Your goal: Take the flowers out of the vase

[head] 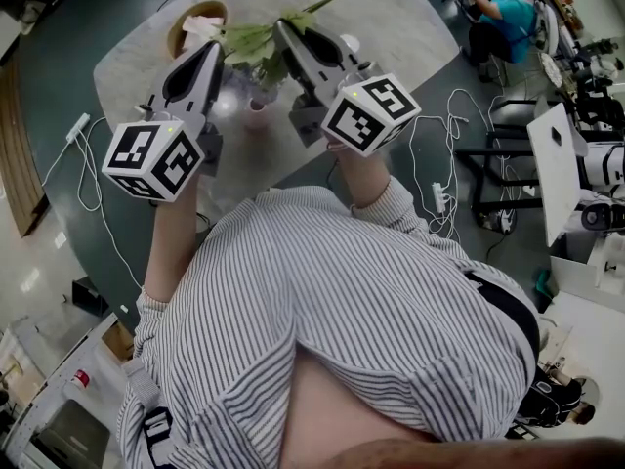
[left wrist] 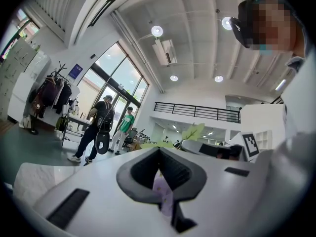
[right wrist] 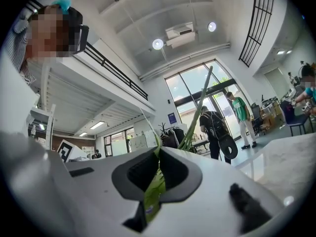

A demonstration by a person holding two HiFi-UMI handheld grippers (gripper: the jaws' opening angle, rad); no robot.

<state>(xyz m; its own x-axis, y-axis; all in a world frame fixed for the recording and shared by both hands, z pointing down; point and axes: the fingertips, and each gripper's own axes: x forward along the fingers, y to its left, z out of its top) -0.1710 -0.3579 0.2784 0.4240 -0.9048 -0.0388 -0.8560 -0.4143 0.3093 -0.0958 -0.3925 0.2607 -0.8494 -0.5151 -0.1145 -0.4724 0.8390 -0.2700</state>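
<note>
Markers [head: 156,159], black-and-white squares, are the only print, one set on each gripper's cube. Both forearms reach forward with the grippers level. Left gripper [head: 217,49] is clenched on a lilac petal [left wrist: 161,191]. Right gripper [head: 281,27] is clenched on a green stem [right wrist: 154,191]. Only the head view shows the flowers [head: 249,42] bunched between the tips, over the table [head: 391,27].

The head camera is looking steeply down over the person's striped shirt [head: 342,291] onto the worktop [head: 391,18]. The cameras on the left hand-held gripper [left wrist: 159,152] and the right hand-held gripper [right wrist: 157,154] are riding close behind their jaws and facing level outward. Both are catching the same distant backpack wearer [left wrist: 100,127] [right wrist: 216,127].
</note>
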